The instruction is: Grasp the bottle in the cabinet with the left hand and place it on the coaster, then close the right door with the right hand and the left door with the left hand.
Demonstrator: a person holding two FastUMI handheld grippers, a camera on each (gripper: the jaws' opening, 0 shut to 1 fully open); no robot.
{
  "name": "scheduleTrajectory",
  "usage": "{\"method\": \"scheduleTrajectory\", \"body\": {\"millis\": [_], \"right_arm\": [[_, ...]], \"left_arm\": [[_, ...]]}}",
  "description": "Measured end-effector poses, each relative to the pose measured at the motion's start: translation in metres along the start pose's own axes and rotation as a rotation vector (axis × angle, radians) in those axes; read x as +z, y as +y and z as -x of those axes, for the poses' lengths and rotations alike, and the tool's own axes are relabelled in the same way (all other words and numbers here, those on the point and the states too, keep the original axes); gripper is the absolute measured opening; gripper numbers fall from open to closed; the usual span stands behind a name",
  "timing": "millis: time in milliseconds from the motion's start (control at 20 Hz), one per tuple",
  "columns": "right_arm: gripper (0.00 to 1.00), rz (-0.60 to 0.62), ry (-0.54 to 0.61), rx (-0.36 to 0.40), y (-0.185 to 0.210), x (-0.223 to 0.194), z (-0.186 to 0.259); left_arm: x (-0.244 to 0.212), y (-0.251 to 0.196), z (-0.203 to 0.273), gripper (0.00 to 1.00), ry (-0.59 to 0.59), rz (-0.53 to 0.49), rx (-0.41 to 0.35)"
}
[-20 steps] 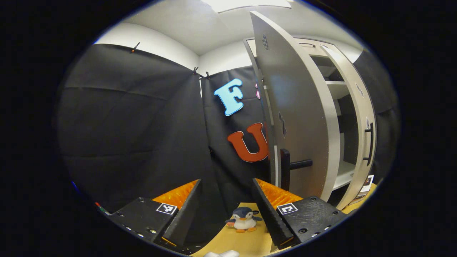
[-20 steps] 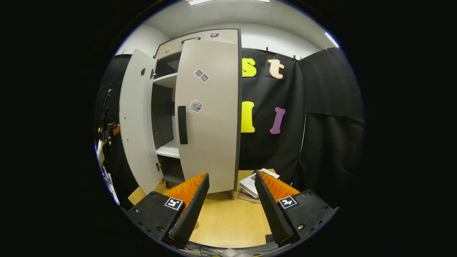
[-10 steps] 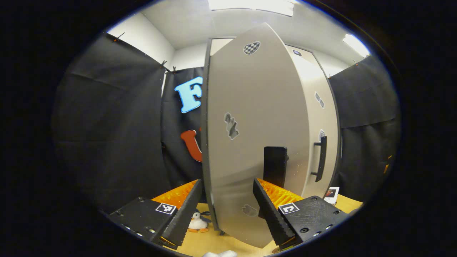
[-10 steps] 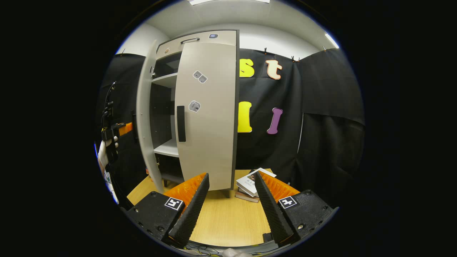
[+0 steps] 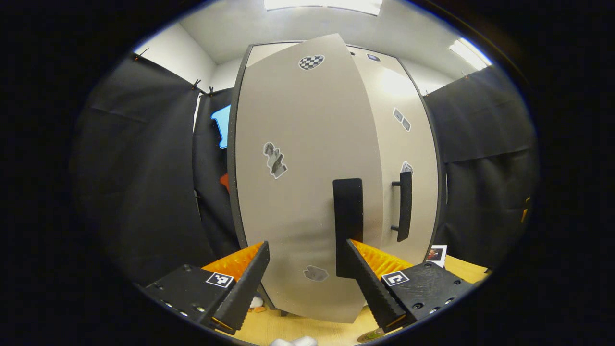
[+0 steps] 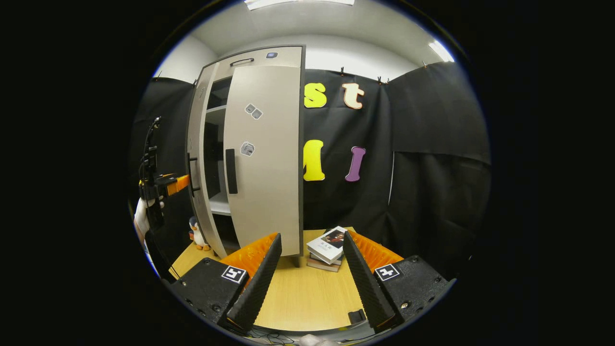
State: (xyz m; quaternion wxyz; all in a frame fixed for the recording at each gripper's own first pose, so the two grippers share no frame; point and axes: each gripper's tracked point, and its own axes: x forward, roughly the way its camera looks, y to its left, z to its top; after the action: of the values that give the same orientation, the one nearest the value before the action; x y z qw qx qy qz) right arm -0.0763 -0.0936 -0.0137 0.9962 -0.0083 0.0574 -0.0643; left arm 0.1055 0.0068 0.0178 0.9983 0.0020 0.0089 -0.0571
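The left gripper (image 5: 302, 283) faces the cabinet's left door (image 5: 298, 192), its jaws apart and empty close before the panel near the door's black handle (image 5: 348, 221). The right door (image 6: 264, 158) stands shut, while the left door remains slightly ajar in the right gripper view. The right gripper (image 6: 307, 274), jaws apart, hovers over the table (image 6: 302, 293) near stacked books (image 6: 327, 247). Whether a bottle is on the coaster (image 5: 371, 335) cannot be told.

No text is readable; the stickers on the left door (image 5: 298, 192) and the book (image 6: 327, 243) cover are too small.
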Motion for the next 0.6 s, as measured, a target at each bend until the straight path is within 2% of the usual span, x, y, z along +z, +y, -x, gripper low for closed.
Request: {"method": "scheduleTrajectory", "body": {"millis": [250,600], "right_arm": [[0.80,0.006,0.001,0.036,0.022,0.000,-0.002],[0.80,0.016,-0.021,0.077,0.053,0.005,-0.002]], "left_arm": [[0.002,0.011,0.014,0.96,-0.004,0.016,0.032],[0.011,0.009,0.053,0.96,-0.041,0.012,0.030]]}}
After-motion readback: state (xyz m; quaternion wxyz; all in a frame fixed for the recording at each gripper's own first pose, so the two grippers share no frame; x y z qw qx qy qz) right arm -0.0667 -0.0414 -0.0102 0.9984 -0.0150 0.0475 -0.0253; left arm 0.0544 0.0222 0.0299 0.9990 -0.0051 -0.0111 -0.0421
